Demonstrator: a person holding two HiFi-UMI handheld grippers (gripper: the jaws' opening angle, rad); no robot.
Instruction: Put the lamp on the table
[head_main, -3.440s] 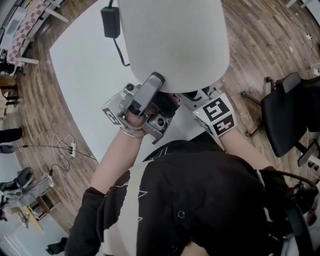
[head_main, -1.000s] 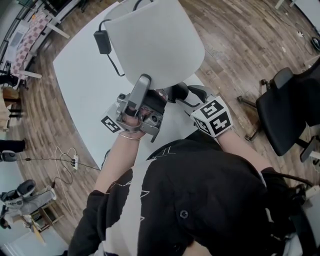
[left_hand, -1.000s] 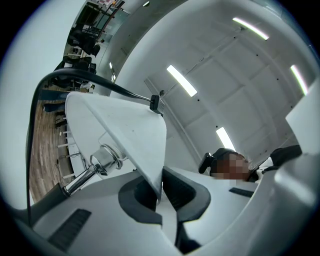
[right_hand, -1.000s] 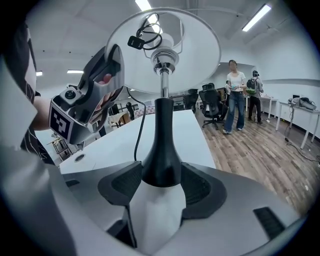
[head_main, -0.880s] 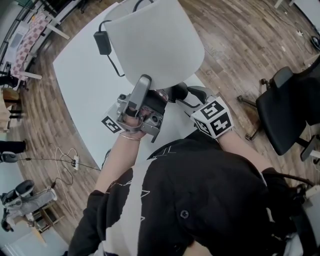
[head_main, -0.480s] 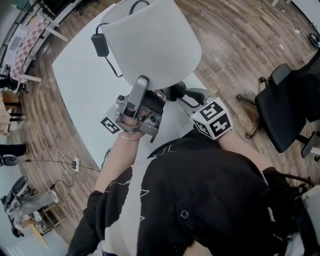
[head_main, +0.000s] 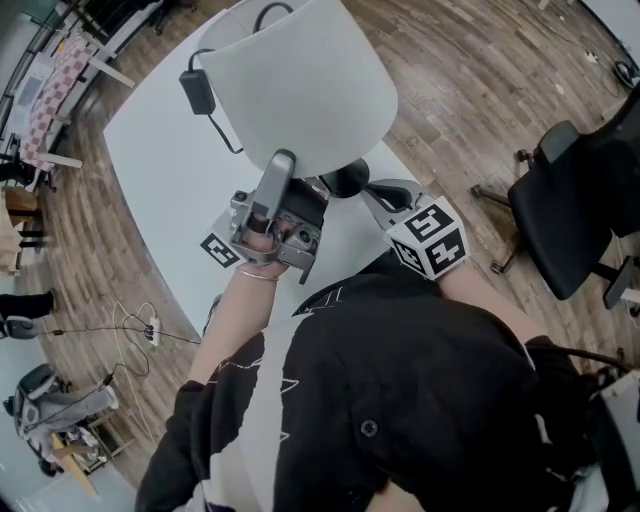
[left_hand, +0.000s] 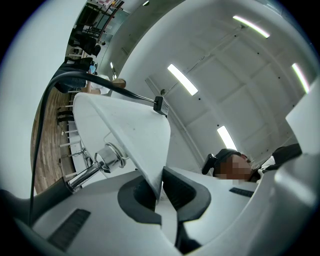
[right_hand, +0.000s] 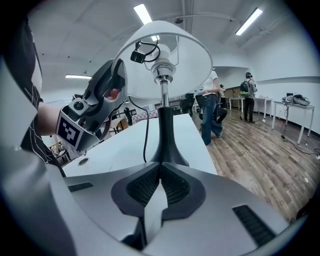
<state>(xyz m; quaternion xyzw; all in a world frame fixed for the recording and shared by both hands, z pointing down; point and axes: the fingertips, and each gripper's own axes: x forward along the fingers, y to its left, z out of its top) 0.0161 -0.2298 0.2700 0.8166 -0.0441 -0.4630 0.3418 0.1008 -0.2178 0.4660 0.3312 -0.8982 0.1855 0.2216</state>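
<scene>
Wood-plank floor (head_main: 480, 90) surrounds a white rounded table (head_main: 165, 180), with a black office chair (head_main: 580, 210) off to the right. A lamp (head_main: 300, 80) with a white tapered shade, chrome stem and black flared base stands upright near the table's front edge. The left gripper (left_hand: 160, 186) points upward, clamped on the shade's lower rim. The right gripper (right_hand: 160, 170) has just been closing. Its jaws now meet with nothing between them, tips just before the lamp's base.
</scene>
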